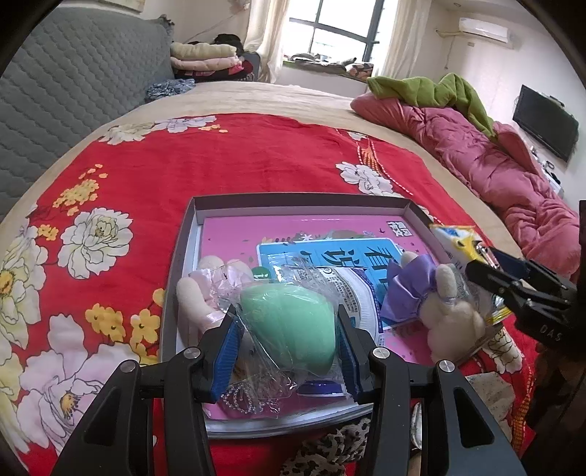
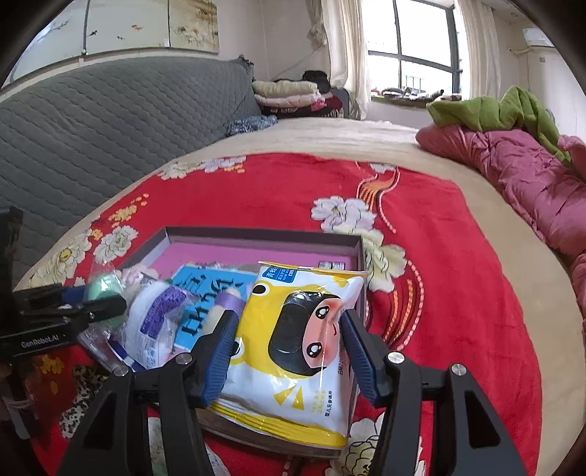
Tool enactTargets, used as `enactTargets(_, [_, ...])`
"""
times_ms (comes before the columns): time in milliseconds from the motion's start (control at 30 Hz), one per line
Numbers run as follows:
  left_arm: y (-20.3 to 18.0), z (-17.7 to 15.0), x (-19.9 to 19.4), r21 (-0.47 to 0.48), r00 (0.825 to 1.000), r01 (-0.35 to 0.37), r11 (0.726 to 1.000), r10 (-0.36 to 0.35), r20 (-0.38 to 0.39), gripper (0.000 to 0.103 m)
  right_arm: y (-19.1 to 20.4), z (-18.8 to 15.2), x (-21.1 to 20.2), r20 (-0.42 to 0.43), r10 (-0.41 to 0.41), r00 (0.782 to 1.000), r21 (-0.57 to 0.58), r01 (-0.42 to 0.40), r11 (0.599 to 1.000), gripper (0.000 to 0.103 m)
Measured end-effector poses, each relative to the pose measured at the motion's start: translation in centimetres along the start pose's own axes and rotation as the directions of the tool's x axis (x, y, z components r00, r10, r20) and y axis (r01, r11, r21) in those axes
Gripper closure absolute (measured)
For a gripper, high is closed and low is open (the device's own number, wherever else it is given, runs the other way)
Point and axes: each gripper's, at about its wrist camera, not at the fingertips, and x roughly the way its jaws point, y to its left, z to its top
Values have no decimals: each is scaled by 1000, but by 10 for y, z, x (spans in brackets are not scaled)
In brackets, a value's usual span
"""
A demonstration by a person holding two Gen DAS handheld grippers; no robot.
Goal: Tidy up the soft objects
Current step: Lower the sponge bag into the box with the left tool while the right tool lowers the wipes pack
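- Pictured on a bed: red flowered blanket (image 1: 219, 164) under a shallow grey tray (image 1: 300, 200) lined with a pink sheet (image 1: 234, 234).
- Left gripper (image 1: 289, 340), seen from its own camera, closed about halfway on a green sponge (image 1: 293, 322) in clear wrapping, blue pads pressed to both sides of it, above the near end of the tray.
- Right gripper (image 2: 289, 348) clamped at moderate width on a yellow and white wipes pack (image 2: 304, 329) with a cartoon face, pads (image 2: 219, 351) pushing into its two long edges; pack tilted over the tray's near right corner, partly past the rim.
- Same pack (image 1: 454, 241) and right gripper (image 1: 490, 263) visible at the right edge of the left camera's view, above the tray's right wall.
- Inside the tray: a cream plush toy (image 1: 450, 315) with a purple bow (image 1: 410, 282) at the right, a pale pink plush toy (image 1: 197, 296) at the left, a white wrapped packet (image 1: 348, 293) and a blue printed card (image 1: 329, 252) between them.
- Behind: grey quilted headboard (image 1: 73, 73), pink quilt (image 1: 476, 153) with a green cloth (image 1: 432, 89) on top, folded bedding (image 1: 205, 58) stacked near a window (image 1: 344, 33).
- Leopard-print fabric (image 1: 329, 450) just in front of the tray's near edge.
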Motion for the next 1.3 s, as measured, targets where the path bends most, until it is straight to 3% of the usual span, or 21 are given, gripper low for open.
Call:
enactTargets(400, [1,-2,2,7,1000,-6,1000,6,-8,53,10,-11,11,-45,20,999,-24,-21,999,45])
enactTargets(1300, [0,-1,2,15,1000,5,1000,-5,-15,53,12,-11,11,-53,0,999,-25,-1,1000,44])
